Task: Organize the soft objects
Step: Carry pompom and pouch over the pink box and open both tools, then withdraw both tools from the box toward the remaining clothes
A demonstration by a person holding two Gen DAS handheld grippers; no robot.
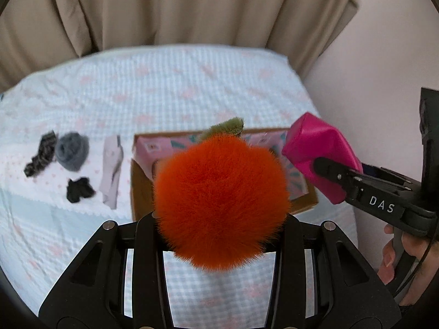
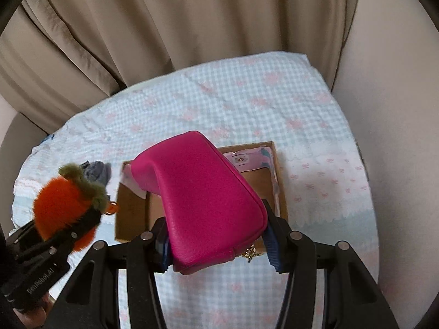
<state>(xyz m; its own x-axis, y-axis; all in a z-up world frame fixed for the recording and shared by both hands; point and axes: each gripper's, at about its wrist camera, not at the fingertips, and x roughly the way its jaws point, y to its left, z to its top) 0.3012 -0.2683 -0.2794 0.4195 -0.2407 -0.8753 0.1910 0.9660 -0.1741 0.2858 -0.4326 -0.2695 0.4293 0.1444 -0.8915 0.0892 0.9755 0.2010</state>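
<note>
My left gripper (image 1: 219,219) is shut on a fluffy orange pom-pom (image 1: 219,200) with a green furry top (image 1: 227,127); it hangs in the air in front of an open cardboard box (image 1: 142,189) with pink lining. My right gripper (image 2: 216,242) is shut on a magenta pouch (image 2: 203,200) and holds it above the same box (image 2: 131,213). In the left wrist view the pouch (image 1: 318,156) is at the right, over the box's right side. In the right wrist view the pom-pom (image 2: 63,205) is at the left, in the left gripper (image 2: 74,233).
The box lies on a bed with a light blue checked cover (image 1: 192,87). Left of the box lie a pale sock (image 1: 111,175), a grey knitted piece (image 1: 72,150), a dark striped piece (image 1: 41,157) and a black piece (image 1: 79,189). Beige curtains (image 1: 178,8) hang behind.
</note>
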